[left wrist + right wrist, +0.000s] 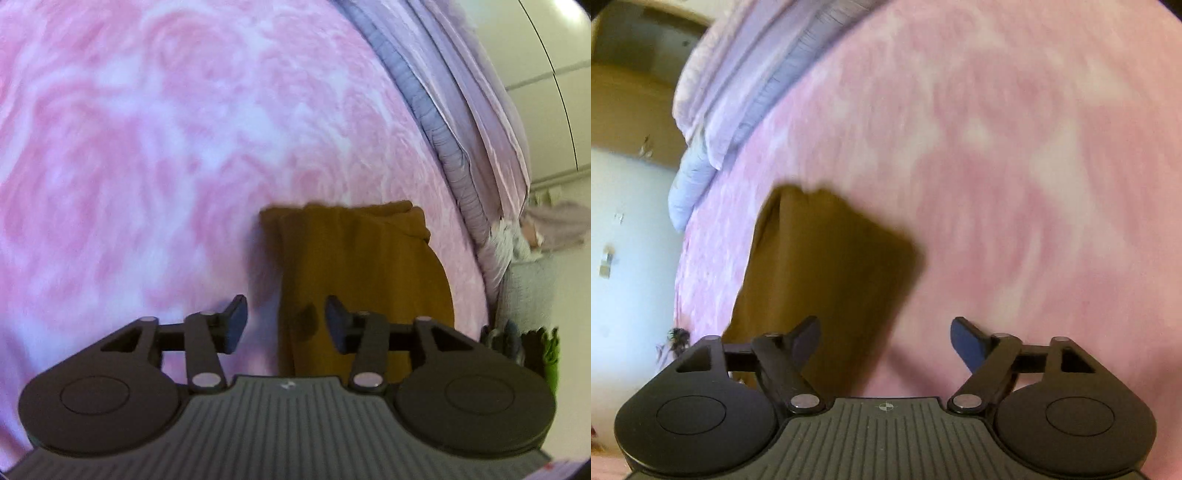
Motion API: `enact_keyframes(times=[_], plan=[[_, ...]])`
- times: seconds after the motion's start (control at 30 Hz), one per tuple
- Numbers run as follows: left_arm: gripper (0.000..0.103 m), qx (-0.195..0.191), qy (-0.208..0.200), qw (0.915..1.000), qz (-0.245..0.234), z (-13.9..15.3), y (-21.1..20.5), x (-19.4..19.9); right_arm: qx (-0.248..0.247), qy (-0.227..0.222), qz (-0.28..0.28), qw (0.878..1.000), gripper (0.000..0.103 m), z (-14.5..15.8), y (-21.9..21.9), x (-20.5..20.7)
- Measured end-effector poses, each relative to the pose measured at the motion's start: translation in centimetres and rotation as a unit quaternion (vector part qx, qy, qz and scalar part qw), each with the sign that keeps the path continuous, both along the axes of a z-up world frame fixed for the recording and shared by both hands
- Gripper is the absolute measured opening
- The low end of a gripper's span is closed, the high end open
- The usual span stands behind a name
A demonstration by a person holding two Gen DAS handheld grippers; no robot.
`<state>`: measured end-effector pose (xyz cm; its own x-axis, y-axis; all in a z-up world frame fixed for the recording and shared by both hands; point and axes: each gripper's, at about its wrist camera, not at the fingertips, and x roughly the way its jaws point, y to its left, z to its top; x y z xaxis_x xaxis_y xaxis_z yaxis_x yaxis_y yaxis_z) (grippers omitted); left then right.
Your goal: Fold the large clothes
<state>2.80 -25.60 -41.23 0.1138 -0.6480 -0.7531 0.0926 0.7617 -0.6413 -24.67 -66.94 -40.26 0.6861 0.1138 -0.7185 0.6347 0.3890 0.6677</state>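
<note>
- Brown garment (354, 280) lies folded into a narrow stack on the pink bedspread (147, 147), near the bed's edge, with the lilac pillows (461, 122) beyond it at the far side.
- Your left gripper (282, 319) hangs over the garment's left edge, jaws partly apart, nothing between them. No cloth pinched.
- Your right gripper (884, 341) has its jaws spread wide and empty; in its view the garment's near right corner sits under the left finger (805, 338), the rest of the gap over bare bedspread.
- Judgement: the fold looks close to done, and both tools are free of the cloth.
- Risk one: the far end of the stack (406, 218) looks bunched and uneven. Lift or nudge from one edge only and the layers may slide apart.
- Risk two: if you close the left jaws here, you may catch only the top layer, or snag the bedspread along with it, and drag the fold open.
- Risk three: both views are blurred. Exact edge alignment cannot be told, so check the stack before you press or move it.
- Clutter sits just off the bed's edge (532, 295); keep the garment clear of it.
</note>
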Motion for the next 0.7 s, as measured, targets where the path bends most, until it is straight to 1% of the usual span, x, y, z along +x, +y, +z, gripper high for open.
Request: enact_keyframes(times=[0.07,0.1,0.13,0.2,0.23,0.27,0.3,0.33,0.37,0.4,0.43,0.5,0.57,0.63,0.67,0.7], plan=[[0.044,-0.016,0.025,0.9995,0.009,-0.6,0.5,-0.9,0.007,-0.019,0.033,0.999,0.077,-0.8,-3.1,1.5],[0.045,-0.021,0.033,0.9991,0.013,-0.9,0.4,-1.4,0.019,-0.029,0.046,0.998,0.077,-1.4,-4.3,2.2],[0.046,-0.028,0.041,0.9986,0.017,-1.1,0.2,-1.8,0.044,-0.045,0.068,0.996,0.077,-2.4,-5.5,3.4],[0.046,-0.042,0.053,0.9976,0.016,-1.8,-0.6,-2.6,0.074,-0.061,0.103,0.990,0.077,-3.8,-6.5,4.8],[0.042,-0.043,0.053,0.9976,0.010,-2.0,-1.0,-2.9,0.082,-0.067,0.119,0.987,0.075,-4.3,-6.7,5.5],[0.039,-0.044,0.050,0.9978,0.002,-2.2,-1.4,-3.1,0.084,-0.071,0.132,0.985,0.071,-4.7,-6.8,6.0],[0.021,-0.044,0.046,0.9980,-0.004,-2.3,-1.7,-3.1,0.084,-0.069,0.141,0.984,0.053,-4.7,-6.5,6.6],[0.007,-0.047,0.047,0.9978,-0.010,-2.5,-1.9,-2.8,0.078,-0.058,0.148,0.984,0.039,-4.7,-6.6,6.7],[0.007,-0.052,0.050,0.9973,-0.012,-2.6,-1.9,-2.4,0.075,-0.054,0.150,0.984,0.038,-4.7,-6.4,6.5],[0.007,-0.052,0.045,0.9975,-0.016,-2.4,-1.8,-1.9,0.080,-0.057,0.140,0.985,0.033,-4.5,-5.9,5.7],[0.006,-0.048,0.030,0.9980,-0.027,-1.9,-1.9,-1.3,0.088,-0.058,0.127,0.986,0.031,-4.4,-5.4,5.0],[0.006,-0.036,-0.005,0.9982,-0.047,-0.8,-1.6,0.1,0.107,-0.056,0.101,0.988,0.029,-3.9,-3.5,3.3],[0.006,-0.028,-0.024,0.9981,-0.050,-0.3,-0.9,2.3,0.139,-0.055,0.061,0.987,0.028,-3.8,-0.9,1.5],[0.006,-0.010,-0.048,0.9962,-0.072,0.0,-0.9,4.4,0.159,-0.050,0.022,0.986,0.029,-3.8,2.4,0.3],[0.006,0.001,-0.050,0.9943,-0.094,-0.2,-1.3,5.4,0.156,-0.045,-0.003,0.987,0.031,-3.7,3.6,-0.1],[0.008,0.009,-0.039,0.9927,-0.113,-0.5,-1.8,6.2,0.149,-0.044,-0.026,0.987,0.038,-3.4,4.0,-0.5]])
